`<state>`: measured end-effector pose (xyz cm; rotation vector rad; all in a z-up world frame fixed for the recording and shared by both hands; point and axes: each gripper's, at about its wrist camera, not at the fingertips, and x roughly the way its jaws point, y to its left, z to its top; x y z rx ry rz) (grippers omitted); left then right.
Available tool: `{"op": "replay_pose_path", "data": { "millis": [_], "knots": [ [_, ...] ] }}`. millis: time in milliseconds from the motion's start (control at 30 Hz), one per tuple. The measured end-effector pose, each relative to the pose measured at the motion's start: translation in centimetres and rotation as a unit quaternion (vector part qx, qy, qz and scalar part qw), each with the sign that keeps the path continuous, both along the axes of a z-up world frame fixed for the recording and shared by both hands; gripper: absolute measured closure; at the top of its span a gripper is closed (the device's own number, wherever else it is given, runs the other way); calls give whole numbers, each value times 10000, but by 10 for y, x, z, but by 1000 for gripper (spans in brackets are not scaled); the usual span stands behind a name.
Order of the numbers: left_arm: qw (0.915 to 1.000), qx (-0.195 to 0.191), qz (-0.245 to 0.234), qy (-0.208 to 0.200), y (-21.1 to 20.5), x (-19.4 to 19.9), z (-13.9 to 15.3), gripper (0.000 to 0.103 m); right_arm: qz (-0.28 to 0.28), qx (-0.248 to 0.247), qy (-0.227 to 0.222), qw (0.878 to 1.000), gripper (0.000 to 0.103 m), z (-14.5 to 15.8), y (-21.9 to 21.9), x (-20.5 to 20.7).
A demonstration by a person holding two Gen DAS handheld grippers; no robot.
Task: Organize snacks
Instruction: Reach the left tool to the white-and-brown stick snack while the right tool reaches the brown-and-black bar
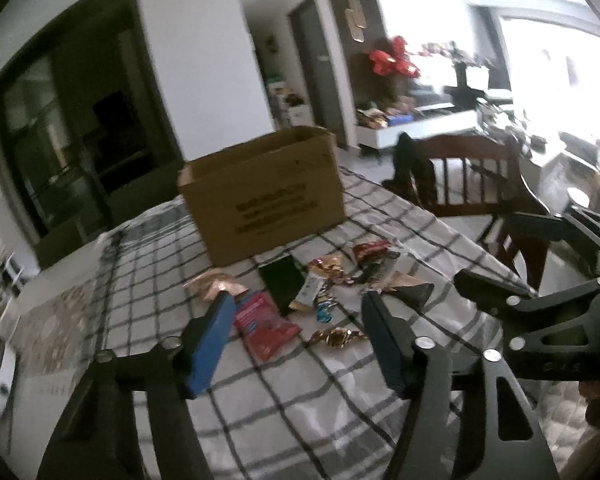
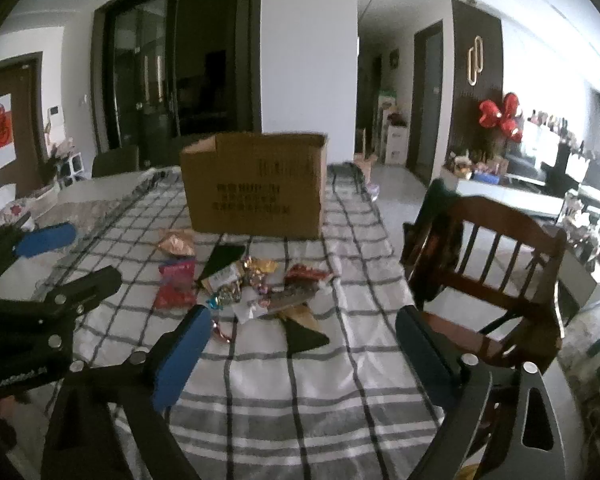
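Observation:
Several snack packets lie in a loose pile [image 1: 324,284] on the checked tablecloth, also in the right wrist view [image 2: 244,280]. Among them are a red packet [image 1: 266,328], a dark green packet [image 1: 284,280] and a gold-wrapped sweet [image 1: 336,336]. An open cardboard box [image 1: 260,192] stands behind the pile, also in the right wrist view [image 2: 256,184]. My left gripper [image 1: 296,312] is open and empty, just short of the pile, above the red packet. My right gripper [image 2: 304,324] is open and empty, near the pile's front edge. A black triangular packet [image 2: 304,336] lies between its fingers.
A wooden chair [image 2: 496,264] stands at the table's right side, close to my right gripper's right finger. The right gripper shows at the right of the left wrist view [image 1: 540,292]. The left gripper shows at the left of the right wrist view [image 2: 48,264]. A patterned mat [image 1: 52,332] lies at the table's left.

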<state>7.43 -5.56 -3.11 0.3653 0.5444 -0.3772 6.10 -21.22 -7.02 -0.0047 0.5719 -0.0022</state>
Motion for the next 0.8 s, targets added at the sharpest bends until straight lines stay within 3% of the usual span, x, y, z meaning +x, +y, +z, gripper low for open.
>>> {"op": "replay_pose_path", "data": {
  "millis": [333, 500, 800],
  "knots": [
    [9894, 56, -1215, 794, -28, 54, -33, 65, 189, -4, 527, 9984, 28, -31, -1, 44],
    [9823, 112, -1563, 1029, -44, 73, -53, 70, 209, 96, 869, 9960, 35, -46, -8, 61],
    [9714, 110, -1927, 1386, -64, 99, -79, 70, 215, 260, 1194, 9923, 37, -65, -17, 77]
  ]
}}
